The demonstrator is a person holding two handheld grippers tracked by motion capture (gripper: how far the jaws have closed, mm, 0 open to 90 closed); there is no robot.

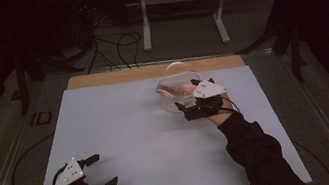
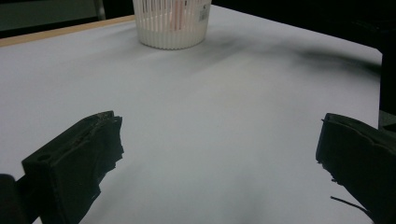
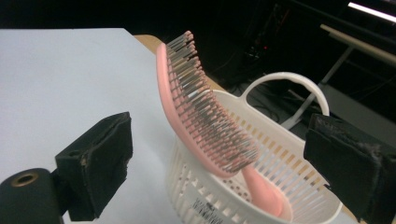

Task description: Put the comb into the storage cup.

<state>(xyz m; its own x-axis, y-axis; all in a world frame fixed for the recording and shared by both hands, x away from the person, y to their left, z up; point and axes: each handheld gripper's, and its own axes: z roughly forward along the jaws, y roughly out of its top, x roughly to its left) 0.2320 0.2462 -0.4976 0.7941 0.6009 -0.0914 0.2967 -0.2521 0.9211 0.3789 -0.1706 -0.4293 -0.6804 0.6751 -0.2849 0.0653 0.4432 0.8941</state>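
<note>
The right gripper view shows a brush (image 3: 205, 116) leaning in the basket (image 3: 289, 186), bristles up; right gripper (image 1: 193, 99) gapes, left gripper (image 1: 98, 172) spread wide too.

Your right gripper (image 1: 194, 98) sits at the near side of the white basket (image 1: 174, 102), which stands toward the far edge of the white table (image 1: 150, 140); a pink hairbrush (image 1: 172, 90) leans across the basket's rim — its head points left. Your left gripper (image 1: 99, 171), jaws spread, rests at the near left corner — well apart from the basket.
</note>
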